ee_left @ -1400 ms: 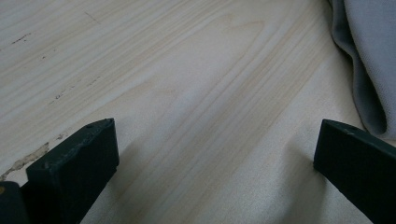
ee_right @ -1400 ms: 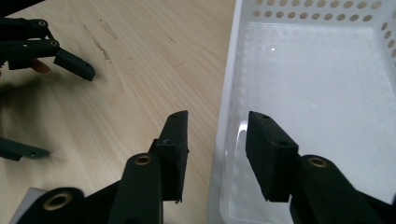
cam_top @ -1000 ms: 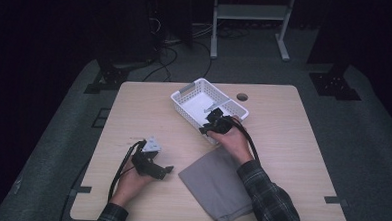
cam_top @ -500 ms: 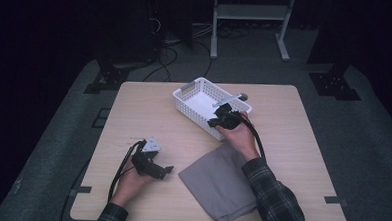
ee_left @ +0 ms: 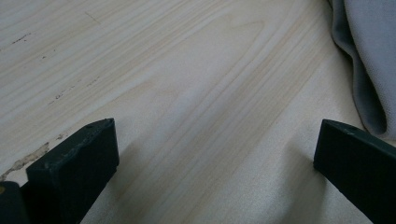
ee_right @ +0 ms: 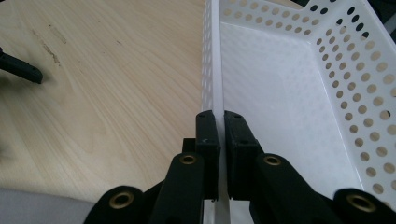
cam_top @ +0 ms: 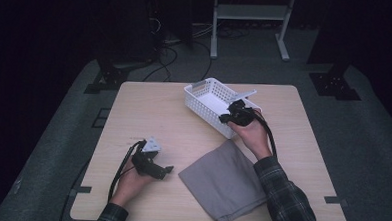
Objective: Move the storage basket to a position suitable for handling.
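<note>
A white perforated basket (cam_top: pixel 201 92) stands at the back middle of the wooden table (cam_top: pixel 154 113). My right gripper (cam_top: pixel 232 113) is at its near corner, shut on the basket's thin side wall (ee_right: pixel 214 70). In the right gripper view the wall runs straight between the two pads of that gripper (ee_right: pixel 220 115), whose jaws have just been closing on it. The basket's inside looks empty. A grey folded cloth (cam_top: pixel 222 182) lies flat near the front edge. My left gripper (cam_top: pixel 164 170) rests low at the front left, open, with bare wood between its fingers (ee_left: pixel 215 140) and the cloth's edge (ee_left: pixel 369 60) beside it.
Cables trail from both grippers across the table. A small round hole (cam_top: pixel 244 94) sits in the tabletop behind the basket. Beyond the table are a dark floor, stand feet and a white metal frame (cam_top: pixel 248 22).
My right hand has moved to the right and a little up, and the basket has shifted and turned slightly with it. The left hand has stayed where it was.
</note>
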Motion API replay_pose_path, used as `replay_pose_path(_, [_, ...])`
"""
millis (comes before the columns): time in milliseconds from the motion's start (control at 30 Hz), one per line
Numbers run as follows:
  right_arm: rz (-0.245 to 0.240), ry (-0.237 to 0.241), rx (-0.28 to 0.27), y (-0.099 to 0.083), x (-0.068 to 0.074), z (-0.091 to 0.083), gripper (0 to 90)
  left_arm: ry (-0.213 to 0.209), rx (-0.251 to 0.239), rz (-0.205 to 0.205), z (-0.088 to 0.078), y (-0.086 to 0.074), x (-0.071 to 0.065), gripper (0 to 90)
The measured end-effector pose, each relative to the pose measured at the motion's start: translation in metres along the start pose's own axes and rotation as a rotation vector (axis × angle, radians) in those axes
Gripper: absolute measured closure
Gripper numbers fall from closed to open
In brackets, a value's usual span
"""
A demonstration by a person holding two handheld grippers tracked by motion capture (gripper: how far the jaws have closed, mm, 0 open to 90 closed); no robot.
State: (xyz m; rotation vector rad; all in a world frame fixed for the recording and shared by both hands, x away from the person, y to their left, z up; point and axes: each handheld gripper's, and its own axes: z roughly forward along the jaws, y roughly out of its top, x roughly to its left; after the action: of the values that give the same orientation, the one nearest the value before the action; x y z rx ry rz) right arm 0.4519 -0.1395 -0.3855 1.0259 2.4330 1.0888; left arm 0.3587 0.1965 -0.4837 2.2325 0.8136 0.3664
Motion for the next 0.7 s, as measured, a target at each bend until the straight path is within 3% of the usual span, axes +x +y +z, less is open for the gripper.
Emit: replay_pose_path(700, [0.039,-0.033,-0.007,-0.036,-0.022,-0.043,84.5,0.000,0.004,0.004,0.000,0.000,0.000,0.0])
